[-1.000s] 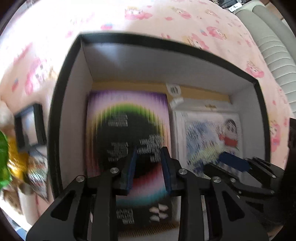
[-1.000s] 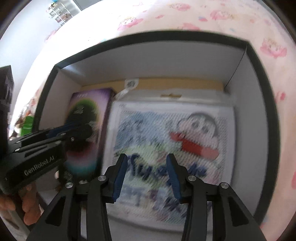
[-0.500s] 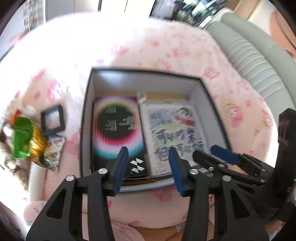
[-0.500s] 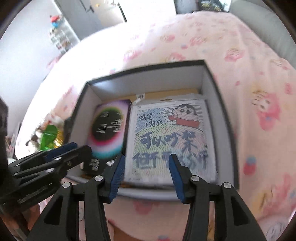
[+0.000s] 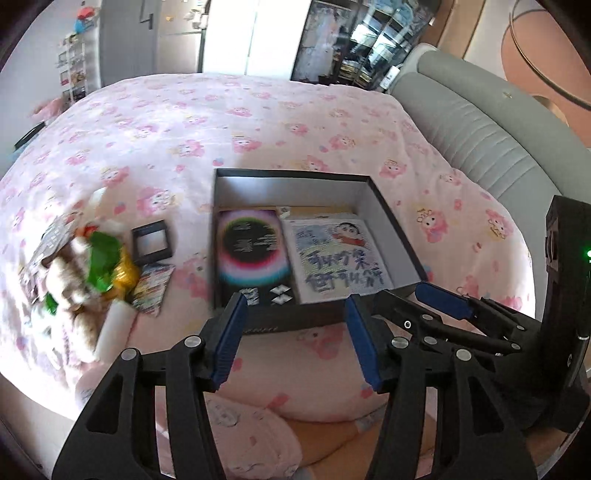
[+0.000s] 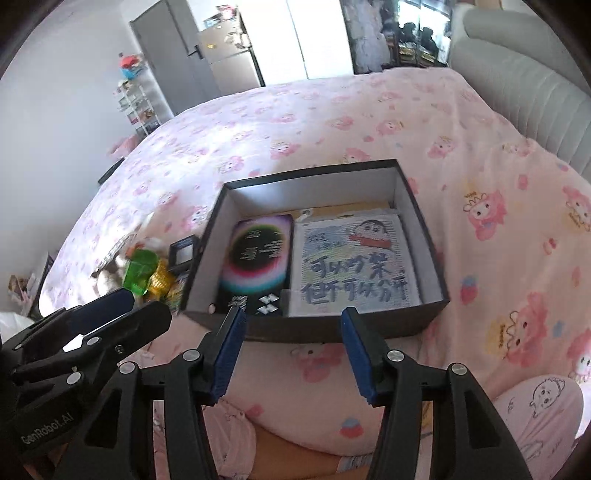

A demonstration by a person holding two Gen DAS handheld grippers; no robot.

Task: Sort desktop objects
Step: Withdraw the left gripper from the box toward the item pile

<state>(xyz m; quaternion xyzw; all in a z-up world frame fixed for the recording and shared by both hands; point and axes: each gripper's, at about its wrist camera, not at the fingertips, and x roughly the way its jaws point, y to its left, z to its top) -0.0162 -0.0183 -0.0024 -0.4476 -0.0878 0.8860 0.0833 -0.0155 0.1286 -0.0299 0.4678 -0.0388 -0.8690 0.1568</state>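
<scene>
Left claw (image 5: 293, 334) hung nearest, blue pads (image 5: 231, 338) spread apart, nothing between them; right claw (image 6: 291, 338) likewise wide apart and empty, beside the left one. Both sat above the near edge of the bed (image 5: 258, 122), which was covered in a pink cartoon-print sheet. Just beyond the claws lay an open black box (image 5: 388, 206) with white inner walls, resting on the bed. Inside it, side by side and flat: a dark card with a rainbow ring (image 5: 253, 249) on the left, a cartoon-boy print with handwritten characters (image 5: 338, 258) on the right, the two touching along one edge. Left of the box, apart from it, on the sheet: a small black square frame (image 5: 152, 242), a colourful packet (image 5: 153, 284) nearer than the frame, and a blurred heap with a green and gold wrapper (image 5: 105, 264) at far left. Farther back, grey padded headboard (image 5: 480, 136) at right; cupboards (image 5: 147, 33) against the far wall.
</scene>
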